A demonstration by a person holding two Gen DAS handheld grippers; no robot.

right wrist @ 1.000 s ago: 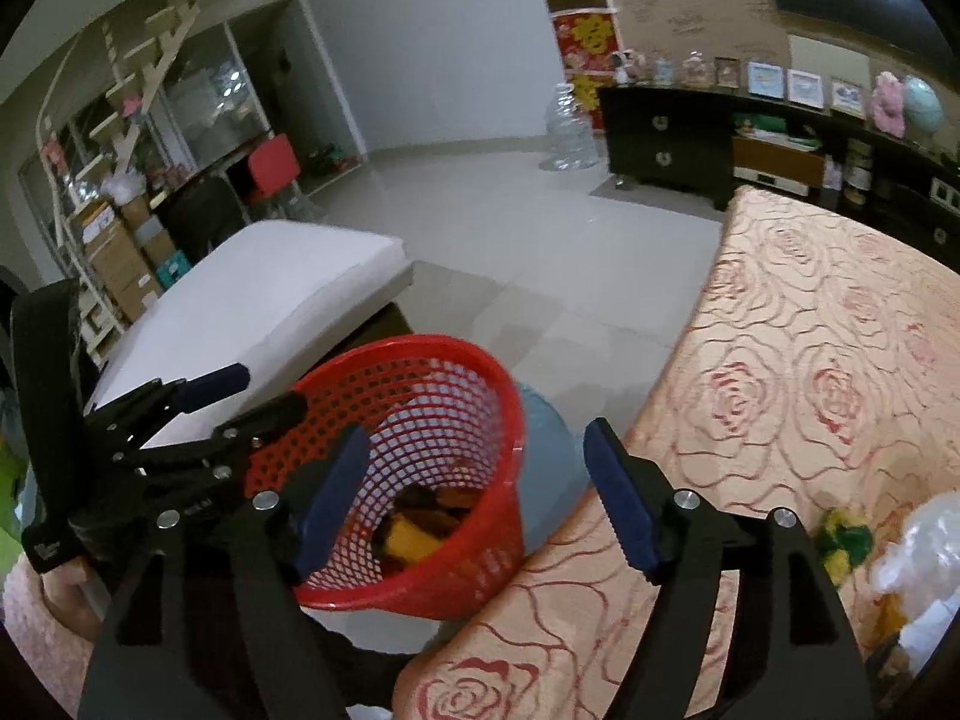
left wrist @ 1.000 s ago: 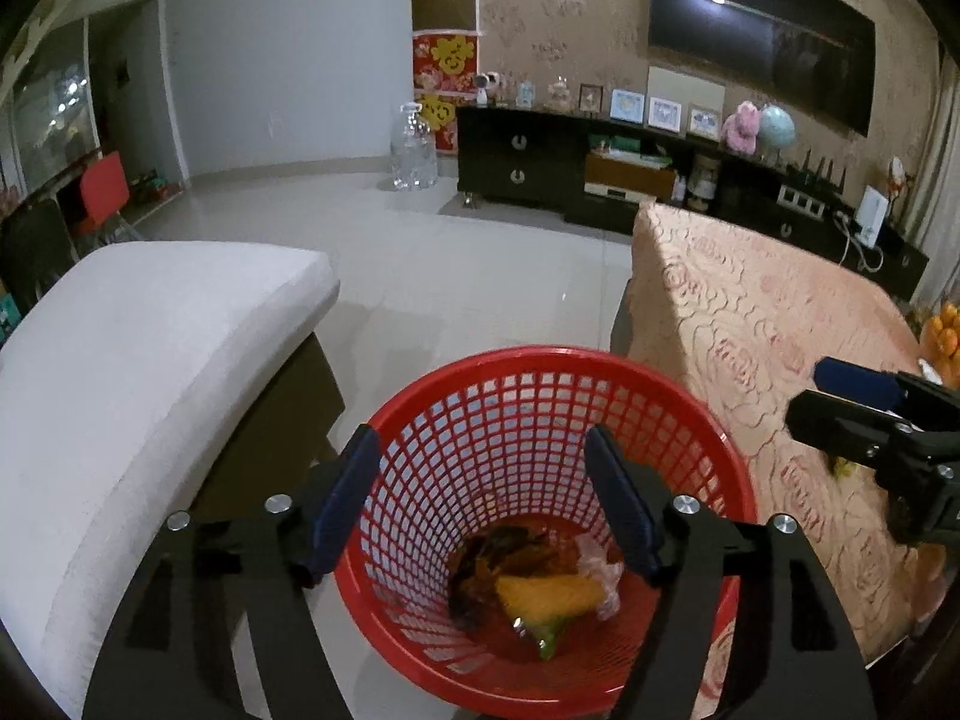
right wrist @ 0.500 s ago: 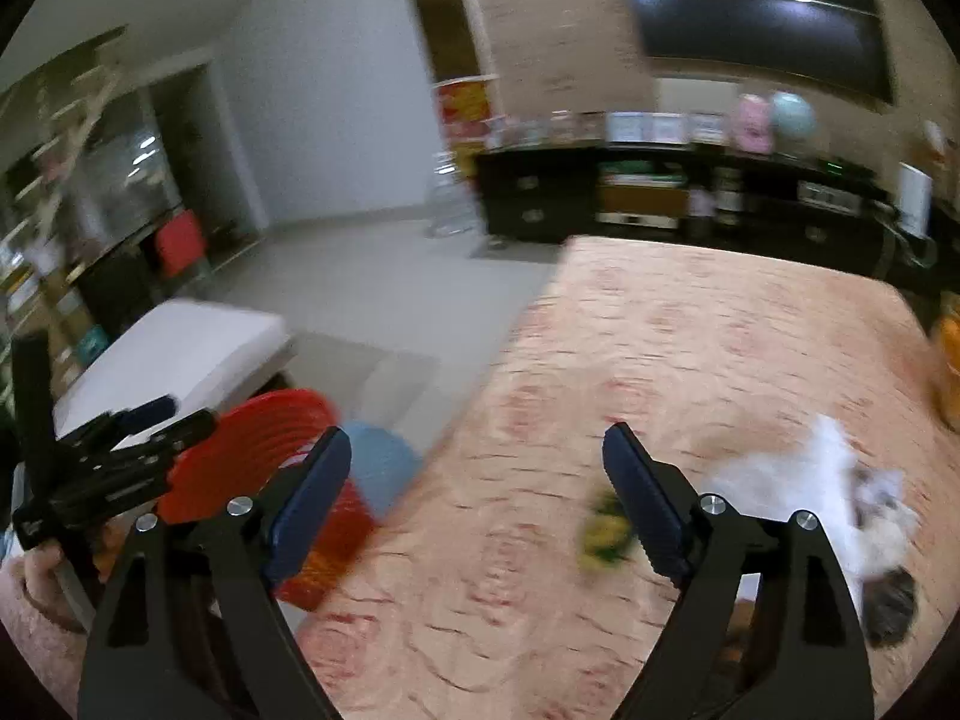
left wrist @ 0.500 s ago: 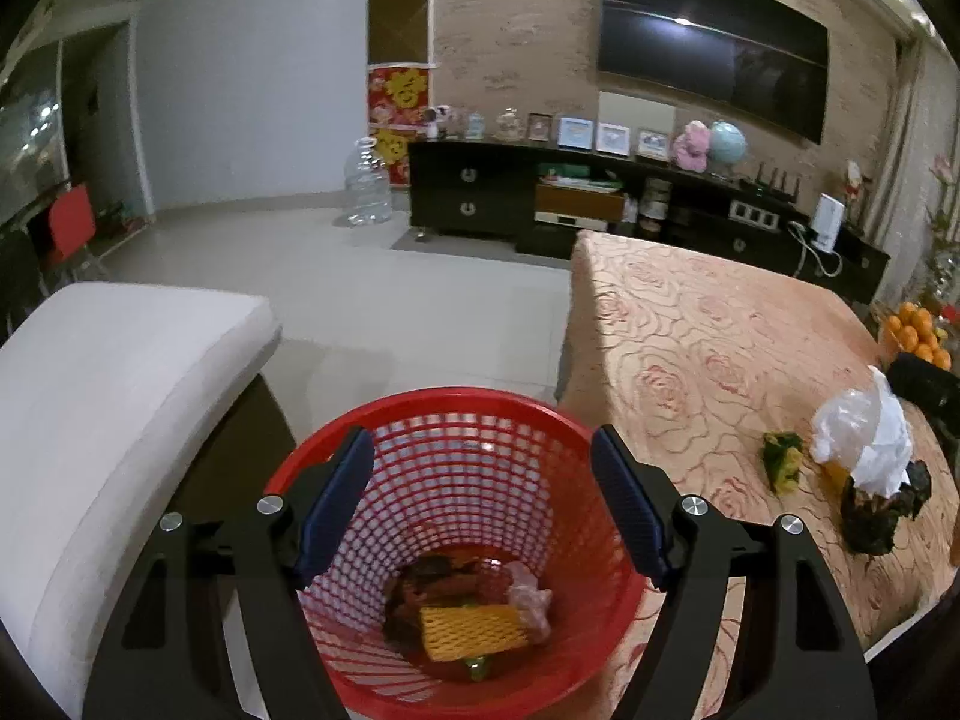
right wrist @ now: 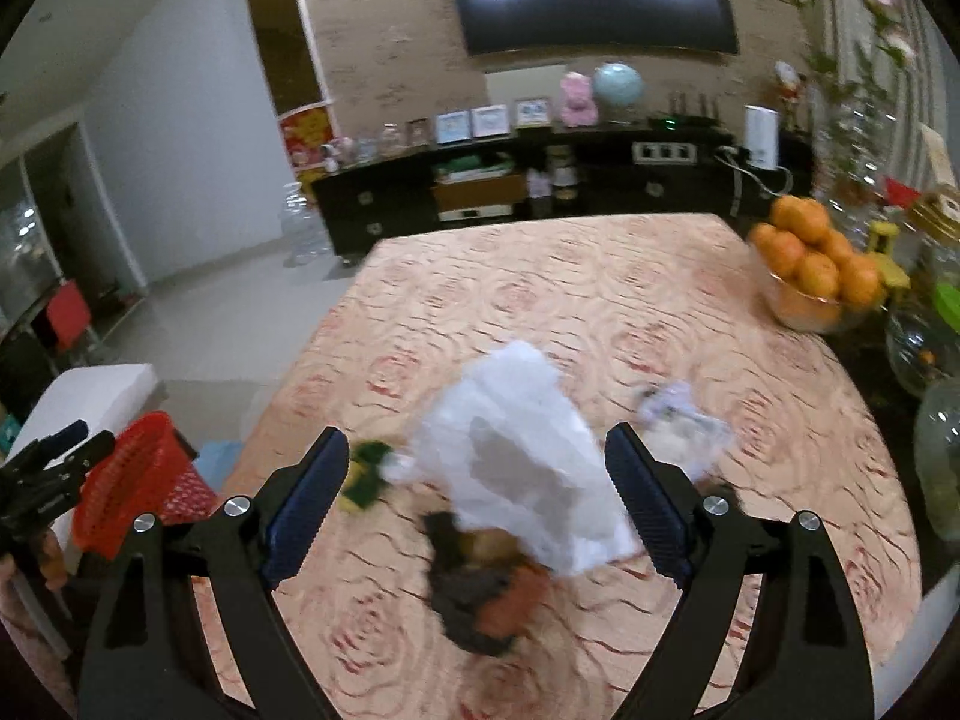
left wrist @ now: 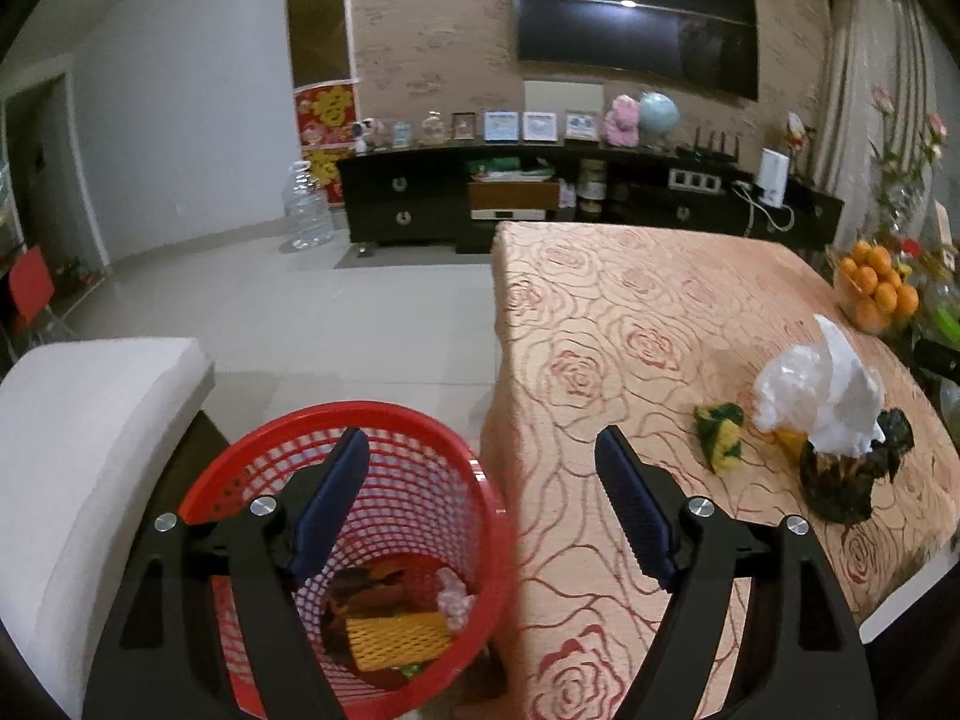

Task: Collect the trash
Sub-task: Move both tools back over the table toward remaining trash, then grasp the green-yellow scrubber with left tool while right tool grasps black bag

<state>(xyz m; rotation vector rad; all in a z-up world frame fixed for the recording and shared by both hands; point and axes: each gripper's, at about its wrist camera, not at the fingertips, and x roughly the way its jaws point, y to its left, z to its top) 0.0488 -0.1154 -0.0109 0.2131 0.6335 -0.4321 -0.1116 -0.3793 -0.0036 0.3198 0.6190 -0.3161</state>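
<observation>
A red mesh basket (left wrist: 414, 480) stands on the floor beside the table and holds several scraps. My left gripper (left wrist: 480, 510) is open and empty above its rim. On the rose-patterned table (left wrist: 600, 330) lie a white plastic bag (left wrist: 822, 396), a dark peel pile (left wrist: 840, 480) and a green-yellow scrap (left wrist: 720, 435). My right gripper (right wrist: 477, 504) is open and empty, hovering over the white bag (right wrist: 522, 462) and dark peel pile (right wrist: 480, 594). The green-yellow scrap (right wrist: 366, 471) and a crumpled tissue (right wrist: 678, 426) lie to either side. The basket (right wrist: 138, 492) sits at far left.
A bowl of oranges (right wrist: 816, 276) and glass jars (right wrist: 924, 348) stand at the table's right edge. A white cushioned seat (left wrist: 78, 450) is left of the basket. A dark TV cabinet (left wrist: 540, 204) lines the far wall.
My right gripper has swung from the basket over to the table and now hovers above the white bag. My left gripper's view has turned right, bringing the table's trash into sight.
</observation>
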